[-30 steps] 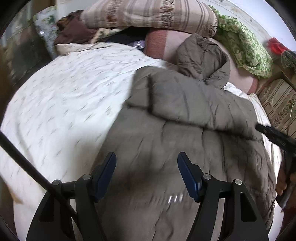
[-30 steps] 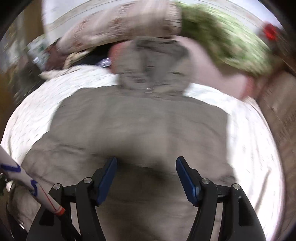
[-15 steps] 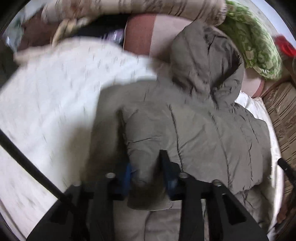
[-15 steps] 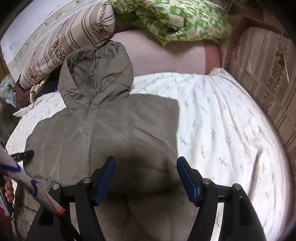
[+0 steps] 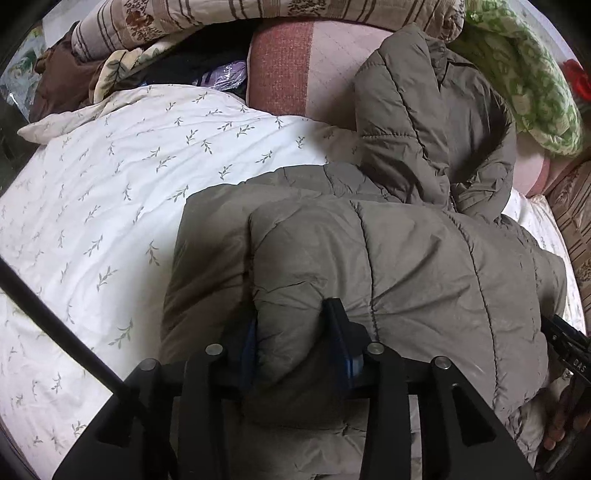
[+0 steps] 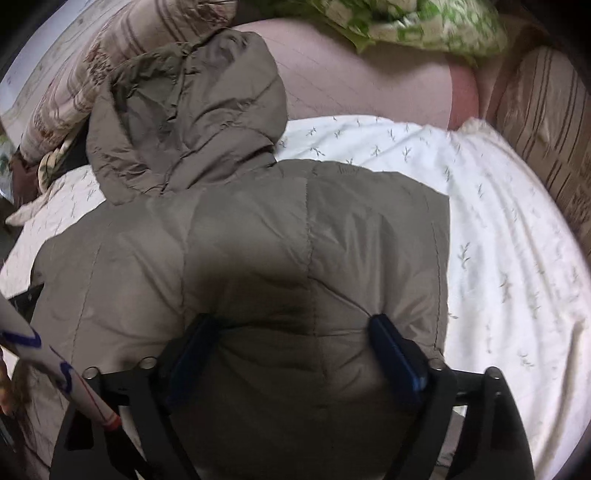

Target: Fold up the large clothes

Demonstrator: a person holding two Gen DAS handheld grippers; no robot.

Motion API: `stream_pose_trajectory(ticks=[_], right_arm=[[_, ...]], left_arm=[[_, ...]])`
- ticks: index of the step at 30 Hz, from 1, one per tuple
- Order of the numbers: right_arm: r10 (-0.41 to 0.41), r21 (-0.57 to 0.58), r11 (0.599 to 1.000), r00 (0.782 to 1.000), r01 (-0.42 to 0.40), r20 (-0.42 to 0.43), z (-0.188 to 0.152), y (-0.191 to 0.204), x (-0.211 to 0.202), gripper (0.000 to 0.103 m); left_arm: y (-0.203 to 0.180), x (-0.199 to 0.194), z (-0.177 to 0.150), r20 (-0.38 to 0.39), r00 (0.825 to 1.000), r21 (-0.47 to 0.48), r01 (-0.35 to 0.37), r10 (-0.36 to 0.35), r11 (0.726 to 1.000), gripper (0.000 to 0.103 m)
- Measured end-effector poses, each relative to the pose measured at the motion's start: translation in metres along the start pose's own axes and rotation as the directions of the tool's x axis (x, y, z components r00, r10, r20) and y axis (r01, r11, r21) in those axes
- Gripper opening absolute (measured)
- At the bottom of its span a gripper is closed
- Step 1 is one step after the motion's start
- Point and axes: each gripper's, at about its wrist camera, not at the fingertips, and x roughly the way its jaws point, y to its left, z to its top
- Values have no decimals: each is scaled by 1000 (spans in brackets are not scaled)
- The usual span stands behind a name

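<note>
A grey-brown hooded puffer jacket (image 5: 406, 266) lies on a white leaf-print bed cover (image 5: 110, 192), hood (image 5: 417, 110) toward the pillows. My left gripper (image 5: 291, 332) is shut on a thick fold of the jacket's left side. In the right wrist view the same jacket (image 6: 258, 229) fills the middle, hood (image 6: 192, 110) at upper left. My right gripper (image 6: 291, 332) has its jaws wide apart with padded jacket fabric bulging between them; the fingers (image 6: 391, 343) press into the fabric on both sides.
Striped pillows (image 5: 258, 11), a pink bolster (image 5: 295, 62) and a green patterned quilt (image 5: 524, 74) are piled at the bed's head. A striped cushion (image 6: 546, 122) lines the right side. The right gripper's edge (image 5: 569, 354) shows at the left view's right margin.
My left gripper went from open above the jacket to shut on a fold of it. My right gripper dropped onto the jacket's right side, its open jaws now pressed into the fabric.
</note>
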Motion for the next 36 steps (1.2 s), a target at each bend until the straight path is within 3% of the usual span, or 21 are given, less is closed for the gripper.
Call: stream_pose_trajectory(ticks=[3, 6, 7, 9, 10, 14, 18, 21, 24, 27, 29, 31, 36], right_arm=[[-26, -8, 1000, 1000, 26, -13, 2, 2, 1, 98], [-52, -23, 998, 998, 51, -27, 6, 8, -18, 98], [-18, -15, 1000, 1000, 18, -23, 6, 10, -31, 98], [81, 10, 997, 997, -81, -6, 7, 15, -60, 98], [107, 4, 994, 994, -107, 2, 9, 21, -73, 98], [107, -106, 989, 994, -102, 35, 18, 56, -108, 98], [56, -163, 986, 997, -46, 54, 47, 95, -113, 98], [24, -161, 987, 997, -11, 77, 87, 118, -98, 98], [-66, -162, 983, 991, 83, 113, 134, 131, -75, 97], [-229, -122, 960, 959, 251, 165, 181, 126, -43, 97], [-290, -76, 949, 944, 305, 157, 205, 114, -20, 97], [-327, -27, 943, 936, 333, 133, 233, 99, 12, 97], [-328, 34, 945, 941, 326, 80, 263, 77, 71, 97]], left_arm=[[-2, -10, -1, -1, 999, -7, -53, 53, 999, 46], [-10, -45, -13, 26, 992, 9, -124, 124, 992, 46], [-12, -56, -18, 43, 990, 17, -132, 131, 991, 46], [-17, -87, -38, 94, 987, 27, -133, 130, 991, 64], [-18, -100, -51, 115, 986, 22, -125, 122, 992, 68], [-15, -117, -91, 121, 990, -13, -68, 69, 998, 69], [-13, -101, -109, 106, 990, -21, -93, 95, 995, 69], [-4, -86, -111, 76, 991, -44, -109, 112, 993, 69], [5, -85, -98, 84, 994, -73, -59, 65, 996, 69], [8, -92, -87, 142, 988, -62, -56, 64, 997, 69], [13, -94, -88, 177, 983, -82, -38, 52, 996, 69], [17, -90, -90, 179, 984, -90, -4, 20, 996, 69], [18, -74, -95, 148, 987, -85, 83, -70, 993, 69]])
